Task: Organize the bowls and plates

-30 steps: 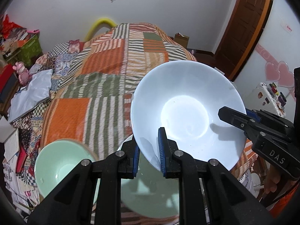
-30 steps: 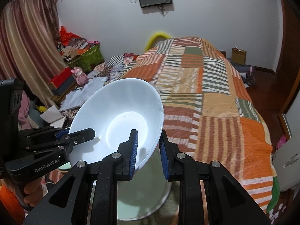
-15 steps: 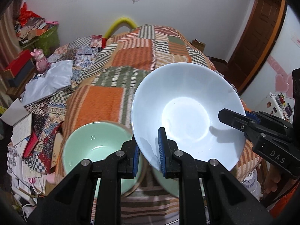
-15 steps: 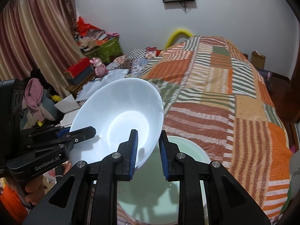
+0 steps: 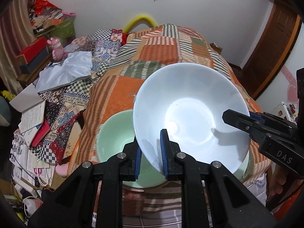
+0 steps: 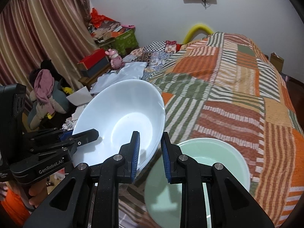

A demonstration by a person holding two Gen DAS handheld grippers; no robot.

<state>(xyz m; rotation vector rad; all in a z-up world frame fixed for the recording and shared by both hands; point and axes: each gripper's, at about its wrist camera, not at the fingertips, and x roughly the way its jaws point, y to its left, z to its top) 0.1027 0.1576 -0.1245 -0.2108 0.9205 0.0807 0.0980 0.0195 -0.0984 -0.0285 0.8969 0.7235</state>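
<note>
Both the left gripper (image 5: 151,152) and right gripper (image 6: 150,152) are pinching their jaws on opposite rims of the white bowl (image 5: 190,114), holding it tilted above the bed (image 6: 237,87). It is hanging over the green bowl (image 5: 114,138), not yet nested; a green plate (image 6: 197,180) is lying beside.

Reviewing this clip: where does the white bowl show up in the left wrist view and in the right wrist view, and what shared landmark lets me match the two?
Left wrist: white bowl fills centre-right, its near rim clamped in the left gripper.
Right wrist: white bowl sits centre-left, its rim clamped in the right gripper.
Shared landmark: the yellow curved tube at the bed's far end.
</note>
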